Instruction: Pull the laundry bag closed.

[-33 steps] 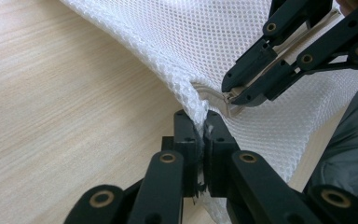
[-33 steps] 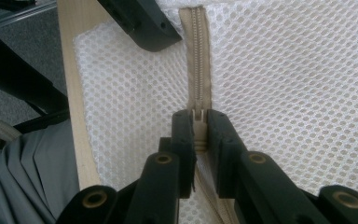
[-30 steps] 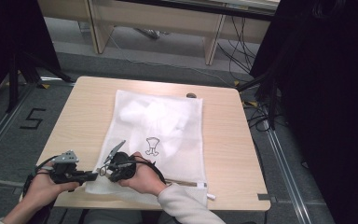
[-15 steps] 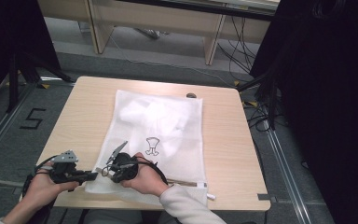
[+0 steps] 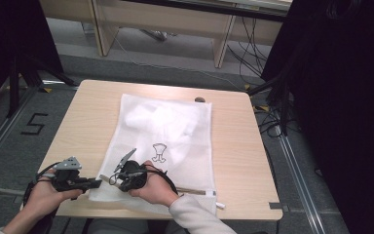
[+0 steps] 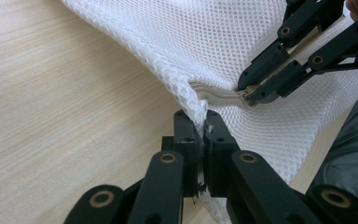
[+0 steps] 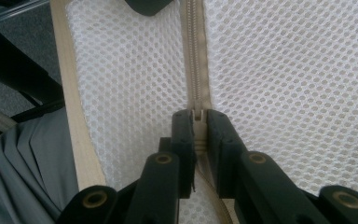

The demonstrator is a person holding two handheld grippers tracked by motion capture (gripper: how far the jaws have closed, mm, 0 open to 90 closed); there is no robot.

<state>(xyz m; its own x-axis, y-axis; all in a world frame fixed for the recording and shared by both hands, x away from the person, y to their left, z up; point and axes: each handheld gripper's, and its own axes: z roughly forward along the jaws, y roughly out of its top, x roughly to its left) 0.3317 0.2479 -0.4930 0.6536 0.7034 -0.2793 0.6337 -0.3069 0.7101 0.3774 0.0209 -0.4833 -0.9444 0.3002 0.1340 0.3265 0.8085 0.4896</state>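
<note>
Nothing moved; both claws pinch the mesh bag (image 5: 175, 131), its print unreadable.

A pale wood-grain surface (image 5: 87, 117) carries a white mesh laundry bag (image 5: 175, 131), spread flat across its middle and reaching the near edge. A small dark object (image 5: 199, 100) lies on the surface just beyond the bag's far corner.

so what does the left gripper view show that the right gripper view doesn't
The left gripper view shows the left tool pinching the mesh bag at its corner, on the wooden table. The right gripper view shows the right tool closed on the zipper pull, with the closed zipper running ahead. Both show white mesh, the zipper and the right tool.
</note>
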